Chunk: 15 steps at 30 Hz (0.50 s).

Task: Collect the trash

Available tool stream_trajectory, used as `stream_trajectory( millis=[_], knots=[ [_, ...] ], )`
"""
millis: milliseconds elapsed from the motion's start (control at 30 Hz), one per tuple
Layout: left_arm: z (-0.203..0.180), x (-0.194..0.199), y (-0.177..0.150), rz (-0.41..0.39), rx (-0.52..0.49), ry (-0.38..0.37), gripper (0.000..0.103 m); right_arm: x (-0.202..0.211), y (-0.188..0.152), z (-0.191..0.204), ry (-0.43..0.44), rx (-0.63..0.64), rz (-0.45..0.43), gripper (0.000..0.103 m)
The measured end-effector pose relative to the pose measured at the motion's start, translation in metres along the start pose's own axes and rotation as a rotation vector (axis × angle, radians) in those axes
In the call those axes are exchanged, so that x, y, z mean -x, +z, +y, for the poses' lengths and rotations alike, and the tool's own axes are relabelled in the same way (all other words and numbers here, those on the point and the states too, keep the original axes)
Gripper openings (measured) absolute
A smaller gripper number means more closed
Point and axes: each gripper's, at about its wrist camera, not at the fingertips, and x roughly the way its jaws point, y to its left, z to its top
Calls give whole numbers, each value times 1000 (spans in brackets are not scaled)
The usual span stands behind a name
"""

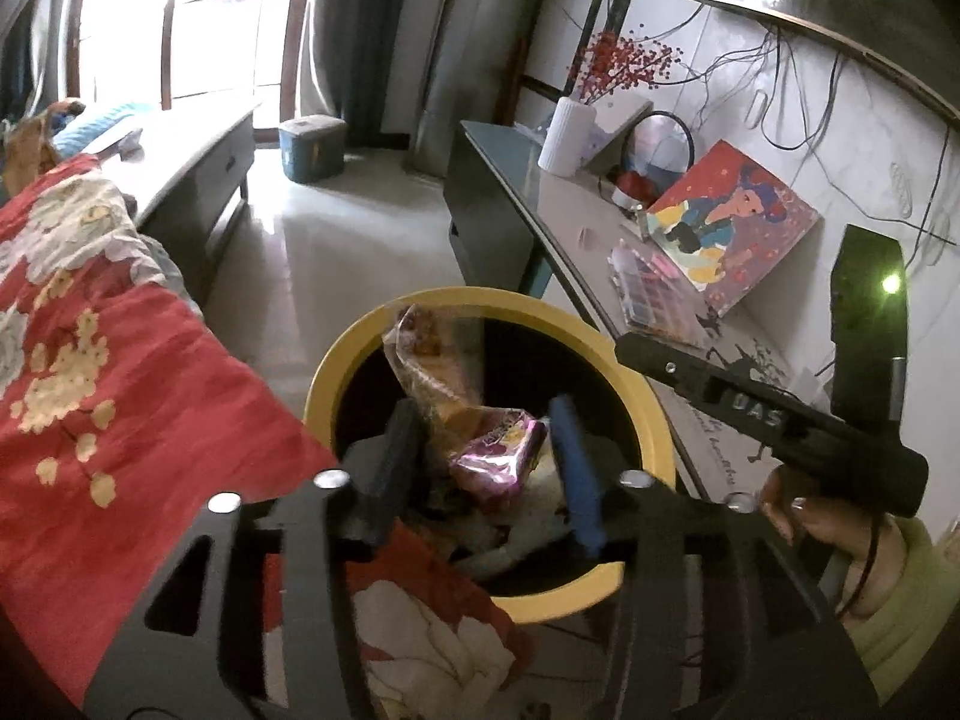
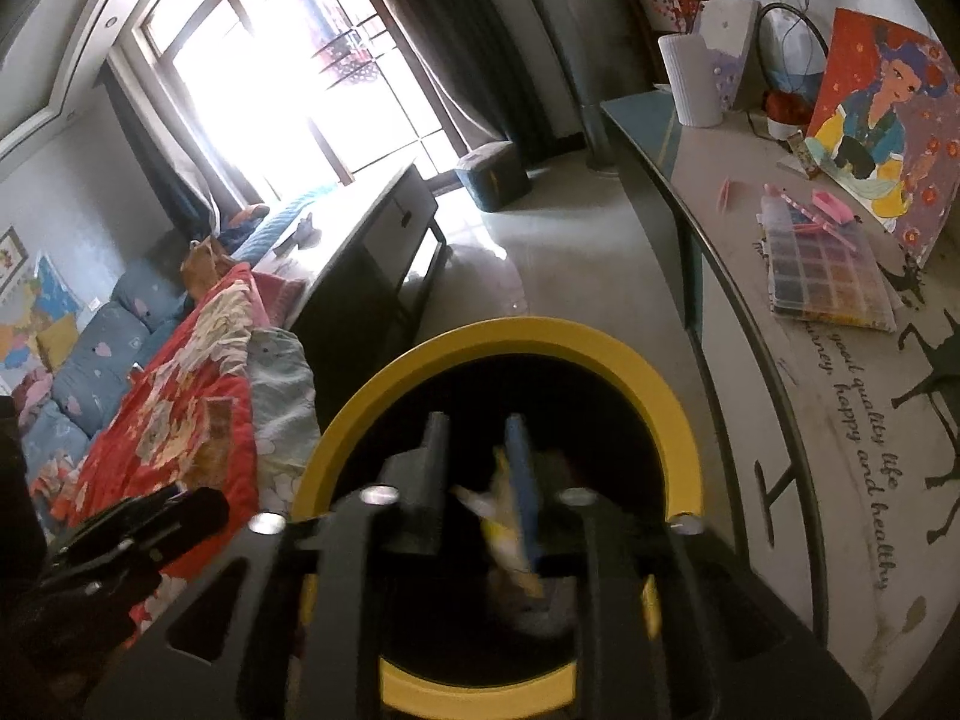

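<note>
A black bin with a yellow rim (image 1: 336, 372) stands on the floor between the bed and the desk. My left gripper (image 1: 485, 414) hangs over its mouth, jaws apart. A clear plastic bag (image 1: 420, 360) and a purple wrapper (image 1: 504, 456) lie loose between and below the fingers, neither pad pressing on them. My right gripper (image 2: 476, 423) is over the same bin (image 2: 540, 342), jaws apart. A blurred yellow-white wrapper (image 2: 504, 516) sits by its blue finger (image 2: 519, 468), clear of the black one. A hand (image 1: 810, 516) carries the right gripper's body (image 1: 750, 408).
A red floral quilt (image 1: 90, 360) on the bed borders the bin's left side. The desk (image 2: 810, 420) on the right carries a painting (image 1: 738, 216), a bead box (image 2: 822, 276) and a white vase (image 1: 564, 138). Beyond lie tiled floor, a low cabinet (image 1: 198, 168) and a blue box (image 1: 312, 147).
</note>
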Motion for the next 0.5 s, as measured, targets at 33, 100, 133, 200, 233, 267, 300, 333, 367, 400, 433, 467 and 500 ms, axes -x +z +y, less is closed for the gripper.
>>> stream_trajectory(
  millis=[33,100,133,200,233,267,300,333,367,400,433,467,500],
  knots=[
    [0,1,0,-1,-1,1,50,2,0,2,1,2,-4,41],
    [1,2,0,-4,6,1,55,8,-1,4,-1,8,-9,43],
    [3,4,-1,-5,13,3,64,11,-2,5,2,7,-11,48],
    [6,9,-2,-12,19,7,70,20,-3,8,4,-1,-22,61],
    [7,12,-3,-14,18,12,72,23,-4,10,6,2,-27,66],
    [9,14,-4,-17,18,21,74,28,-5,13,3,10,-33,68],
    [11,18,-5,-20,21,31,79,32,-6,17,2,19,-39,72],
    [13,21,-6,-24,26,36,83,36,-7,20,2,27,-45,76],
    [16,25,-7,-29,35,39,84,39,-8,23,2,33,-48,77],
    [19,29,-8,-33,43,42,85,42,-10,27,5,43,-52,78],
    [21,33,-9,-38,47,47,87,45,-11,31,6,54,-56,79],
    [23,38,-9,-45,50,58,88,50,-12,37,-1,70,-66,80],
    [25,43,-10,-52,53,73,90,54,-15,42,-6,82,-80,85]
  ],
)
